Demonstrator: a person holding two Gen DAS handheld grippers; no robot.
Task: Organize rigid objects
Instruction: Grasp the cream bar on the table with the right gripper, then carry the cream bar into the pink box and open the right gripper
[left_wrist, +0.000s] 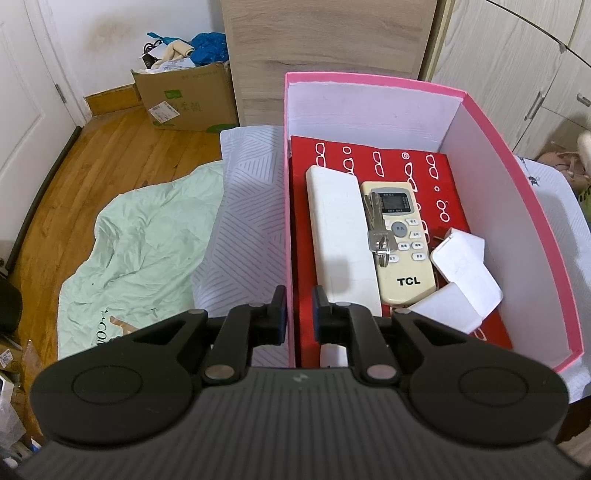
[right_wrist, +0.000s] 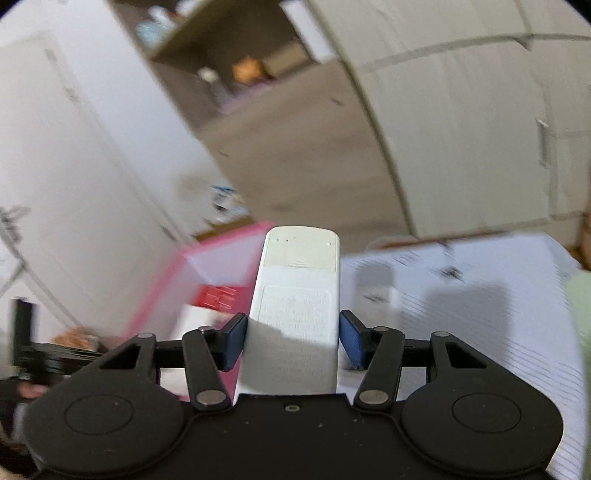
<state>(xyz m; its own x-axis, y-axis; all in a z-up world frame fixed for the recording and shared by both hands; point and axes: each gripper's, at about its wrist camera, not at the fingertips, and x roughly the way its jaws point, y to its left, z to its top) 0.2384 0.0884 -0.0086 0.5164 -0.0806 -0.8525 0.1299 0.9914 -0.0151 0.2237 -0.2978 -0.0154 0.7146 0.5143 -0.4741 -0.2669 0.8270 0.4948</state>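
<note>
Crowding pink box (left_wrist: 369, 79): remotes (left_wrist: 400, 240), keys (left_wrist: 378, 236)

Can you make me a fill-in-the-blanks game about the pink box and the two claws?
1. The left claw is pinching the wall of the ____ box.
2. The bunch of keys lies on the remote with the letters ____ on it.
3. The right claw is holding a white ____.
4. The red board on the box floor has white ____ drawn on it.

Missing words: pink; TCL; remote; glasses
</note>
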